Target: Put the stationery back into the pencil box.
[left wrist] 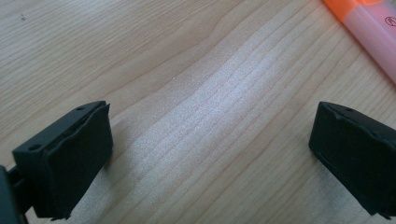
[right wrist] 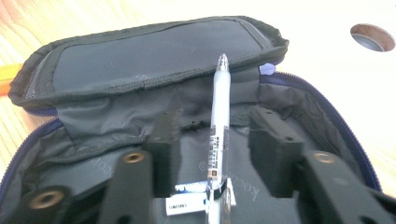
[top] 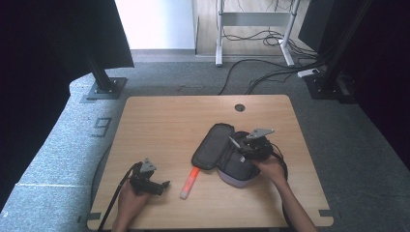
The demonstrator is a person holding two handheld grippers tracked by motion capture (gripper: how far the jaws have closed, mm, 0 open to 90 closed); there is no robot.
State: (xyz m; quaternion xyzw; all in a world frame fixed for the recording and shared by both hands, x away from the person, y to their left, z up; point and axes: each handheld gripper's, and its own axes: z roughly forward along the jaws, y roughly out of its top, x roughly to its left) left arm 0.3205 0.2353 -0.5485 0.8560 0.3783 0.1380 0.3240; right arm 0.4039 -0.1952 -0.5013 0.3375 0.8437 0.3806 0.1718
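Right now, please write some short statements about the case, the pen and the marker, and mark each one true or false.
1. The case is zipped shut. False: its lid is folded open.
2. A pen stands between the right hand-held gripper's jaws. True.
3. The marker lies inside the case. False: it lies on the table, beside the case.
4. The left hand-held gripper is open with nothing between its jaws. True.

A large figure 9 (top: 101,126) was marked on the grey floor (top: 58,145) left of the surface. Inside the open pencil case (right wrist: 280,107), pale letters on the lining seemed to read "koco", though too blurred to be sure. The print on the pen's (right wrist: 218,135) barcode label (right wrist: 187,205) was too small to read.
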